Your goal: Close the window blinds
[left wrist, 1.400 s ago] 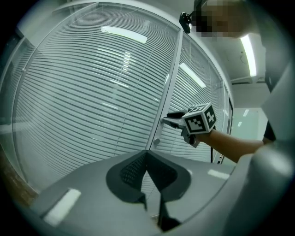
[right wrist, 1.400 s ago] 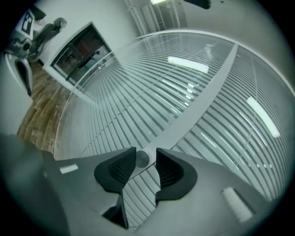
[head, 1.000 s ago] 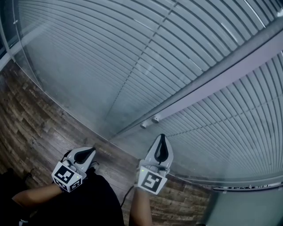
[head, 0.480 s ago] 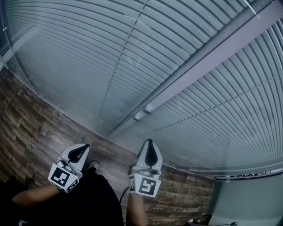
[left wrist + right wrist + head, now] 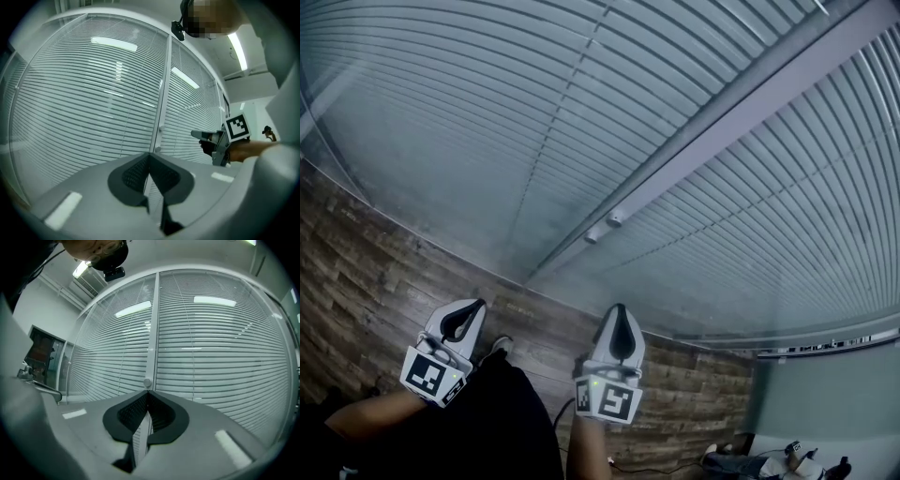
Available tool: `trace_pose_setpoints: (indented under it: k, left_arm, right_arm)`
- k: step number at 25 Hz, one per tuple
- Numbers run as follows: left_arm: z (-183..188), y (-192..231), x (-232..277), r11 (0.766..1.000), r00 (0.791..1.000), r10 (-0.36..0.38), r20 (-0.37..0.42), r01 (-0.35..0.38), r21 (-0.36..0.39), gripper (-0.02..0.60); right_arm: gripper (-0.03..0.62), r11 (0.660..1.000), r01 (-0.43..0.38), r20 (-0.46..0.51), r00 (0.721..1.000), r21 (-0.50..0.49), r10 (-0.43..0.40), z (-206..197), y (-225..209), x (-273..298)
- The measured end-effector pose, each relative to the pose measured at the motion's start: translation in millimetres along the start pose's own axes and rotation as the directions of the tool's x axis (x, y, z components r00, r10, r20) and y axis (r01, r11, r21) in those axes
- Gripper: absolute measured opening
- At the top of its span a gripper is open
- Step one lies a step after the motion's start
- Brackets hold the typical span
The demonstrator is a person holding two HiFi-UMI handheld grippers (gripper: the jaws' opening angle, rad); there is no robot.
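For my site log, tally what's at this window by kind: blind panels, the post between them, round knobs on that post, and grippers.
Blind panels: 2
Post: 1
Round knobs: 2
Grippers, left gripper and right gripper: 2
Total: 7

place: office | cues: glazed partition with slatted blinds, wood-plank floor, ceiling strip light
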State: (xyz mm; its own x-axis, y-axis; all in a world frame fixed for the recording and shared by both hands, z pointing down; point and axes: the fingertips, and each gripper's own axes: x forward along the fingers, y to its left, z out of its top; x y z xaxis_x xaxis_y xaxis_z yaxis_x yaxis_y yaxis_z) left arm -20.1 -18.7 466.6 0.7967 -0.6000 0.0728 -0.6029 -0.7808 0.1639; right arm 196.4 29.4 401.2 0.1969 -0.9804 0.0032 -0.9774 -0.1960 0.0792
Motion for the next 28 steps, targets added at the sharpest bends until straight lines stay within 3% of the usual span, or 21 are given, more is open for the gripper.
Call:
trace_pose_setpoints:
  k: [7,14,19,28]
  left_arm:
    - [14.9,2.4,-22.7,0.999,0.999,-0.044,0.021,0.044,0.013,0.002]
    - [4.2,0.5,-41.5,0.996,0.997,-0.080,-0.012,0.080,-0.034,0.002]
    - [8.5,-4.3,-45.9,0.991,0.991,-0.129,0.019,0.130,-0.034,0.002]
    - [10.2,-15.5,-32.9,0.982,0.983,-0.182,0.029,0.183,-0.035,0.002]
  right_arm:
    - [0.000,1.000,-0.007,-0.052,0.999,-0.018,0.006,-4.0,50.6,-18.5]
    - [0.000,1.000,-0.023,-0.069,0.997,0.000,0.023,-7.9,90.3,-32.4]
    - [0.000,0.999,-0.002,-0.070,0.998,-0.046,-0.002,-3.0,97.4,-41.8]
    - [0.000,0.999,0.017,-0.075,0.997,-0.038,-0.020,-6.1,103.5,-45.0]
